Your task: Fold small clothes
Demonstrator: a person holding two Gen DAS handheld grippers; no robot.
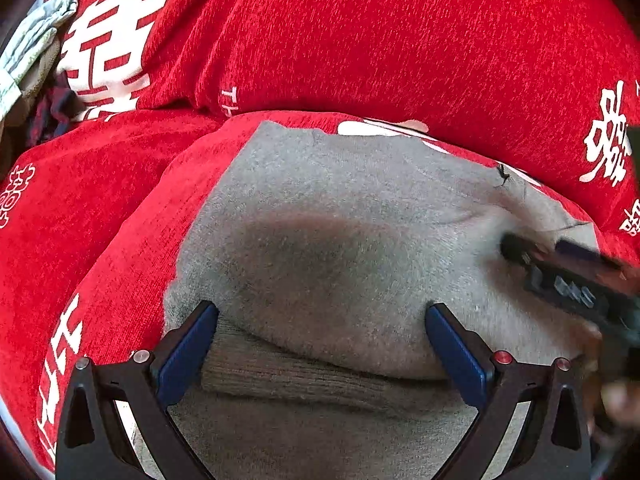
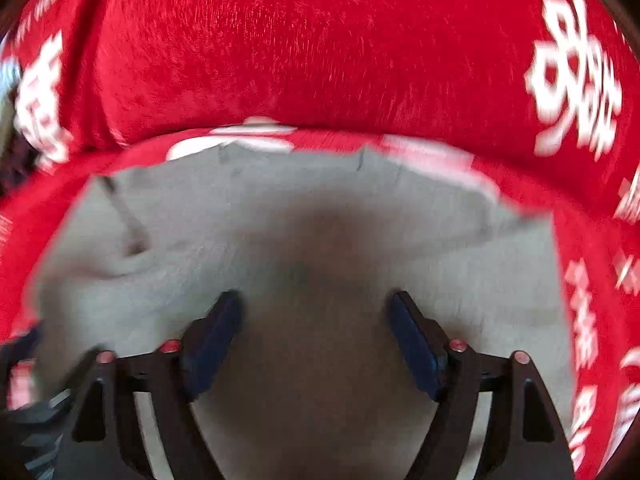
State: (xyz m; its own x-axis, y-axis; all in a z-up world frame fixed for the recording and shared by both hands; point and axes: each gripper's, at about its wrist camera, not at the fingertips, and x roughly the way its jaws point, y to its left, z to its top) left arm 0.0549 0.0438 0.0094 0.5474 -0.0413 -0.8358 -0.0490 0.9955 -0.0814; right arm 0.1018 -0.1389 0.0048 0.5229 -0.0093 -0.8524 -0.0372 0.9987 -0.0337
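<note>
2 grippers over 1 grey garment (image 1: 360, 240), spread flat on a red cover with white lettering (image 1: 360, 40) and filling the lower middle of both wrist views. Left gripper (image 1: 322, 316) angled steeply down at the garment's near edge, jaws wide apart, blue pads (image 1: 188, 356) straddling a darker ribbed band (image 1: 304, 376) that looks like a cuff or hem; pads not visibly pinching the cloth, so no grip as far as can be seen. Right gripper (image 2: 316, 320) likewise pointed steeply down onto the same garment, jaws spread wide, nothing clamped between the pads (image 2: 212, 348), only flat grey fabric beneath; heavily blurred there, so fine contact hard to judge. Seen from the left wrist view, right gripper's black body (image 1: 580, 280) just to the right of the left one, above the garment's right part near a crease and a small dark stitch mark (image 1: 502, 176). Long axis of the garment probably running left to right across both views, far edge lying against the raised red bulge beyond. Left gripper nearer the ribbed band, right gripper nearer the garment's right side. A pile of pale and dark clothes (image 1: 32, 52) far off to the garment's upper left. Likely next: pinching the near edge at 2 spots and carrying it away toward the far edge.
</note>
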